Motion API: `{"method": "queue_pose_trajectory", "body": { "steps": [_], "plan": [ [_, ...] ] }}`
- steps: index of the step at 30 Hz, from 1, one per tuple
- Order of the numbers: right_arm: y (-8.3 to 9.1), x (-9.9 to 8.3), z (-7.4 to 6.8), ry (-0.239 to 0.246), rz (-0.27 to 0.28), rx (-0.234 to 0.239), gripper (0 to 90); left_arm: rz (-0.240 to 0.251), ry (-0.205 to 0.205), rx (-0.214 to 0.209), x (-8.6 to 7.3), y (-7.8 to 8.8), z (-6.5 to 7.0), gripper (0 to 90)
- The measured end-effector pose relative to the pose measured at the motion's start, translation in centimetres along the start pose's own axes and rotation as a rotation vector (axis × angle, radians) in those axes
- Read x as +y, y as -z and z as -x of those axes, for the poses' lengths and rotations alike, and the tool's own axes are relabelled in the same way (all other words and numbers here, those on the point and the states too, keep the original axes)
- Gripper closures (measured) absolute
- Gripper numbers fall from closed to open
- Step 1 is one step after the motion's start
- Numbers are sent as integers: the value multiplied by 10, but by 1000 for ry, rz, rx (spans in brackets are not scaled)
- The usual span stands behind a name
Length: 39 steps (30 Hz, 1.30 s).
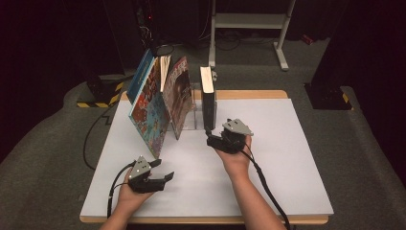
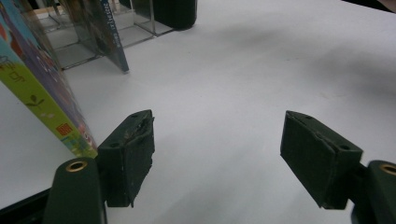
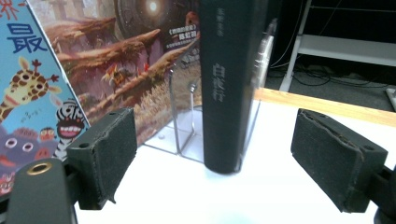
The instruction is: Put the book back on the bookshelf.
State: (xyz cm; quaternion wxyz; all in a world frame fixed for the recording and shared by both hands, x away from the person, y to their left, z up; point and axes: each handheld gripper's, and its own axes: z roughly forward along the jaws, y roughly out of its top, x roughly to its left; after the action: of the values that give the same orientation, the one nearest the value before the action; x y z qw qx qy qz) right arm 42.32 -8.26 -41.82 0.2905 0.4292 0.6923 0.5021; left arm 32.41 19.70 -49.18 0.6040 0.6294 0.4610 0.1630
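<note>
1. The black hardcover book (image 1: 208,98) stands upright on the white table (image 1: 268,167) in a clear acrylic book stand (image 3: 180,135); its long axis is vertical, its spine faces the person, and its pale page edges show at the top in the high view
2. The right tongs (image 1: 214,139) sit just in front of that spine, pointing at it; in the right gripper view the jaws stand wide apart on either side of the spine, with nothing touching the pads
3. The left tongs (image 1: 162,171) rest near the table's front edge, open and empty
4. Left of the black book, a fantasy-cover book (image 1: 179,96) and a picture book with cartoon animals (image 1: 151,112) lean tilted
</note>
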Motion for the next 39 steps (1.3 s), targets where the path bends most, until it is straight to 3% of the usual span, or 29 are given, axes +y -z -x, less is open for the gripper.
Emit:
{"method": "queue_pose_trajectory", "body": {
  "steps": [13, 22, 26, 28, 34, 39],
  "plan": [
    [52, -32, 41, -21, -15, -13, 139, 29, 18, 77, 8, 6, -20, 258],
    [86, -70, 77, -54, -60, -72, 138, 52, 37, 151, 13, 14, -36, 259],
    [102, -86, 93, -48, -77, -108, 138, 55, 36, 174, 12, 16, -40, 258],
    [108, -92, 100, -48, -87, -120, 138, 65, 28, 210, 10, 22, -43, 258],
    [118, -108, 107, -19, -108, -144, 138, 111, 81, 229, 13, 39, -49, 260],
    [114, -107, 102, 7, -118, -139, 138, 110, 76, 226, 14, 39, -50, 260]
  ]
}}
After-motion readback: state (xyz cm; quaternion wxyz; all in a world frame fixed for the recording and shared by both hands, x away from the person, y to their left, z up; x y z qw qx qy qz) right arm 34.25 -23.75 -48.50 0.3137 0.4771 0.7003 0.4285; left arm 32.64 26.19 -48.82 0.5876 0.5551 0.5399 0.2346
